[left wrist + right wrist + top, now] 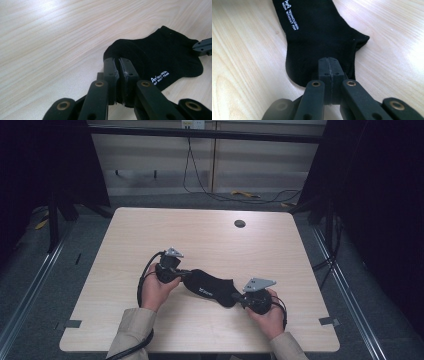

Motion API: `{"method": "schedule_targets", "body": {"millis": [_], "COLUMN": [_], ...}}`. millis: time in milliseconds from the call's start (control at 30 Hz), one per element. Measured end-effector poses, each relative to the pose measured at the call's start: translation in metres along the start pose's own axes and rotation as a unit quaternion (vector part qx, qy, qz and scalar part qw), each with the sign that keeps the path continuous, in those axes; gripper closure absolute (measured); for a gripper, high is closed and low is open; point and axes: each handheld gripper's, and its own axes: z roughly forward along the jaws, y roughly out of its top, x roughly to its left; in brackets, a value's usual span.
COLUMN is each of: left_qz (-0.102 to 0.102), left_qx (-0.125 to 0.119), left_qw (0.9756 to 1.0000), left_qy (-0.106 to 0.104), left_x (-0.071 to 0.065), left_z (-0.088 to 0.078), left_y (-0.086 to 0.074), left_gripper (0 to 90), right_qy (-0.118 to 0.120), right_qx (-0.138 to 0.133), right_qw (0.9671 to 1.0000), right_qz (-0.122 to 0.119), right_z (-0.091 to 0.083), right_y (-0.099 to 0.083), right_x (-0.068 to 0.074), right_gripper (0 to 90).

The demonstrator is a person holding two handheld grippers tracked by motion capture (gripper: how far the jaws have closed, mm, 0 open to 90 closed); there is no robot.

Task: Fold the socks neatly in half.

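both grippers – left gripper (181, 273), right gripper (239, 296) – clamped on black sock (210, 287), wooden table (150, 230)

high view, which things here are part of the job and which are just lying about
In the job:
- black sock, stretched between the two grippers
- left gripper, jaws shut on one end of it
- right gripper, jaws shut on the other end

Lying about:
- table with its round cable hole
- cables on the floor beyond it
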Motion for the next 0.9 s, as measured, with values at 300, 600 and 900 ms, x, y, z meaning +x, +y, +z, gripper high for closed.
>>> {"method": "schedule_targets", "body": {"millis": [300,600,900], "left_qz": [0.020,0.022,0.031], "left_qx": [0.007,0.000,-0.003], "left_qw": [0.9998,0.9996,0.9994], "left_qy": [-0.006,-0.015,-0.011], "left_x": [-0.004,-0.007,-0.010], "left_z": [0.000,-0.002,-0.007], "left_y": [0.006,0.008,0.012], "left_gripper": [84.5,84.5,84.5], "right_qy": [0.005,0.013,0.007], "right_qx": [-0.024,-0.004,0.008], "right_qw": [0.9995,0.9995,0.9987], "right_qz": [-0.021,-0.028,-0.049], "right_z": [0.019,0.063,0.063], "right_y": [0.032,0.051,0.054], "right_x": [0.012,0.016,0.021], "right_gripper": [90.0,90.0,90.0]}}
